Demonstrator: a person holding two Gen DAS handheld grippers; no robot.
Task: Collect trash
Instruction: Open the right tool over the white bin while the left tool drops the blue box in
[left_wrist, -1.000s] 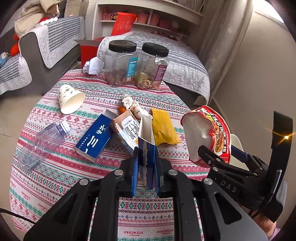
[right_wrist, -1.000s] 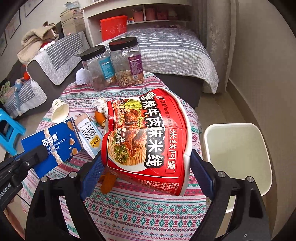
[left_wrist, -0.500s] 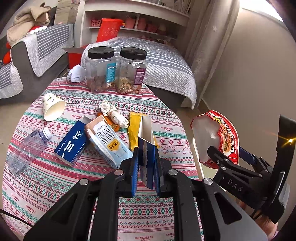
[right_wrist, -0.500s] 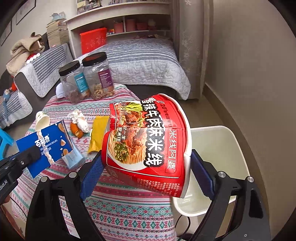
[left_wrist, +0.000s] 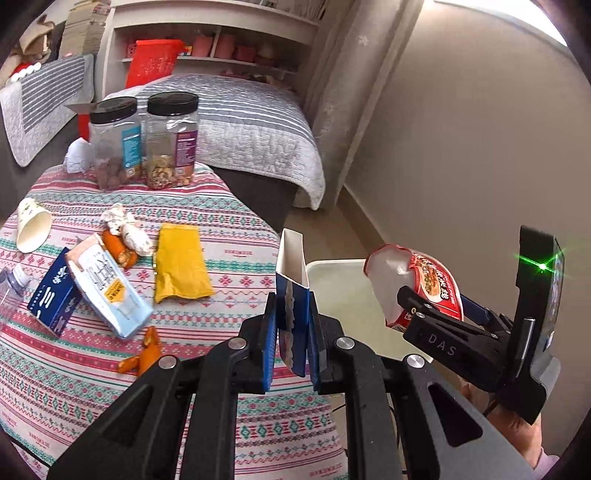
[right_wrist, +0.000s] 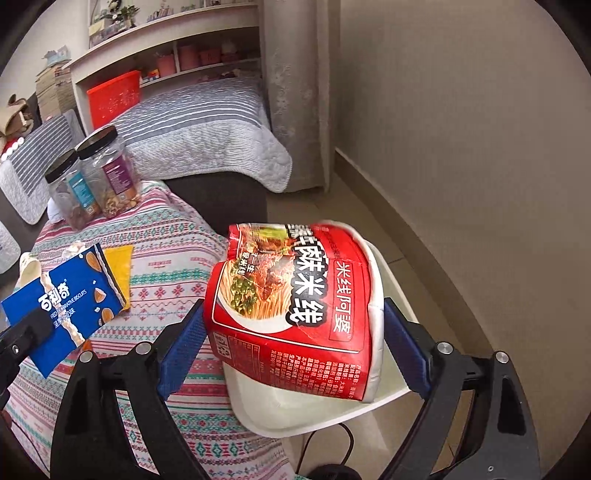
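With the right gripper (right_wrist: 291, 332) jaws spread wide, squeezing the crushed noodle cup (right_wrist: 295, 314) over the white bin (right_wrist: 391, 398), and the left gripper (left_wrist: 291, 332) jaws nearly closed, pinching the blue biscuit box (left_wrist: 291, 288) at the counter (left_wrist: 229, 280) edge, either piece is risking slipping out beside the bin.

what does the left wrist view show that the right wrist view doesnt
Only the left wrist view: the tipped white paper cup, the clear plastic bottle, the orange peel scraps and the white inside of the red noodle bowl.

Only the right wrist view: the blue biscuit box's printed front and the bowl's full red label.

Both: both held items, the white bin, the two black-lidded clear jars and the yellow packet.
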